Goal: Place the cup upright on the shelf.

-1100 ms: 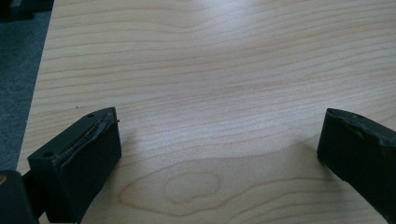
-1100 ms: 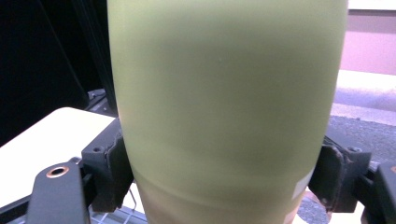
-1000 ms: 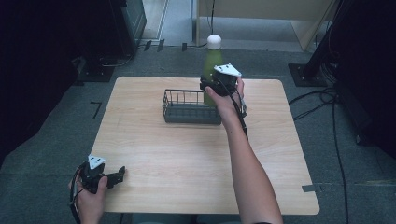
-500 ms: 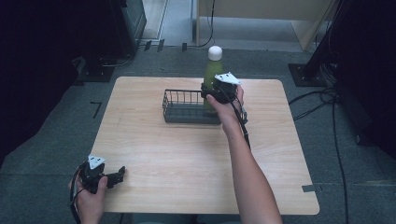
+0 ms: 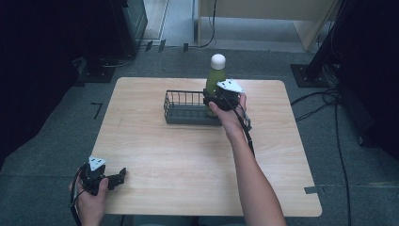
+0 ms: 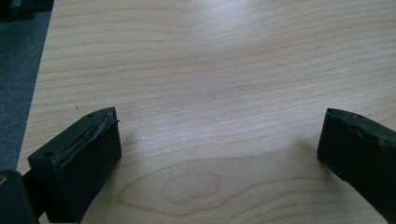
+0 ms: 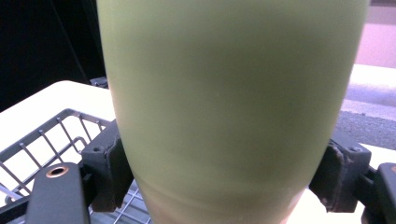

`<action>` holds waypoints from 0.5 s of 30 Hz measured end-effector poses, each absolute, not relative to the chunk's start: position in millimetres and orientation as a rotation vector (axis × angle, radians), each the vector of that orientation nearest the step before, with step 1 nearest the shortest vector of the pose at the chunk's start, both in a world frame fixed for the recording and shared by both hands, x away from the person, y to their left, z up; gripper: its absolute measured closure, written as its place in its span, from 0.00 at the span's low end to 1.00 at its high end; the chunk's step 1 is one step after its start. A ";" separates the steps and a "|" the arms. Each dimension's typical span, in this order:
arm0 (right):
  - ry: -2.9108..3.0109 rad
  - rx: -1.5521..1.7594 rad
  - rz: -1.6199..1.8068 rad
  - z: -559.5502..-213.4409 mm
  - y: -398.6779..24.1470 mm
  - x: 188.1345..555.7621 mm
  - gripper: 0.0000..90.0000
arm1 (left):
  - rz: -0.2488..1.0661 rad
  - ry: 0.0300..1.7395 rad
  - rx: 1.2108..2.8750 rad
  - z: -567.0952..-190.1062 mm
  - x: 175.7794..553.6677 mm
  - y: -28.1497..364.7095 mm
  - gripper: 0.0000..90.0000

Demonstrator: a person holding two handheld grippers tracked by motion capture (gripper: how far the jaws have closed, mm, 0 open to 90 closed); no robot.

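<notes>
**High view: green bottle held upright at the basket's right end**

High view takes in the wooden table [image 5: 188, 155], pale and bare over most of its top. On its far half sits a dark wire basket [image 5: 186, 109], long side facing the person. Standing upright at the basket's right end is a green bottle [image 5: 215, 77] with a white cap [image 5: 218, 60]; whether its base is inside the basket or just above it cannot be told. The right gripper [image 5: 210, 100] clamps the bottle low on its body, and in the right gripper view both black jaws press against the green sides [image 7: 233, 107], with the basket's wire rim [image 7: 51, 126] at lower left. The left gripper [image 5: 120, 176] rests at the table's near left corner, well apart from the basket; the left gripper view shows its jaws spread wide over bare wood [image 6: 210, 93] with nothing between them.
</notes>
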State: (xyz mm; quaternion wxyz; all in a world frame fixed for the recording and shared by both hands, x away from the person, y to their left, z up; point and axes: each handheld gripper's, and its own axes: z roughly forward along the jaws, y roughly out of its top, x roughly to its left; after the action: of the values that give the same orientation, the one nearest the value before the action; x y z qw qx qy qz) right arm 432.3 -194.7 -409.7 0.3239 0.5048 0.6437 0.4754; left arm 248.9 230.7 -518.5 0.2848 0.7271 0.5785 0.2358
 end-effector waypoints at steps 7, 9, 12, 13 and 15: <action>1.718 1.332 1.246 -407.8 -196.8 433.5 0.22 | 0.631 1.548 1.945 -518.5 248.9 230.7 0.00; 1.721 1.331 1.242 -407.8 -196.4 433.6 0.22 | 0.631 1.548 1.945 -518.5 248.9 230.7 0.00; 1.721 1.334 1.241 -407.8 -196.2 433.5 0.22 | 0.631 1.548 1.945 -518.4 248.9 230.7 0.00; 1.723 1.335 1.243 -407.7 -196.5 433.8 0.21 | 0.631 1.547 1.945 -518.5 248.9 230.7 0.00; 1.730 1.340 1.249 -407.6 -197.4 434.3 0.21 | 0.631 1.547 1.945 -518.5 249.0 230.7 0.00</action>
State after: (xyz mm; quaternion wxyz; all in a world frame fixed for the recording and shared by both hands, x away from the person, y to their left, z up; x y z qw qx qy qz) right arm 434.3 -197.4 -407.6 0.3062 0.5062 0.6537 0.4719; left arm 249.0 230.7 -518.5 0.2846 0.7272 0.5784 0.2357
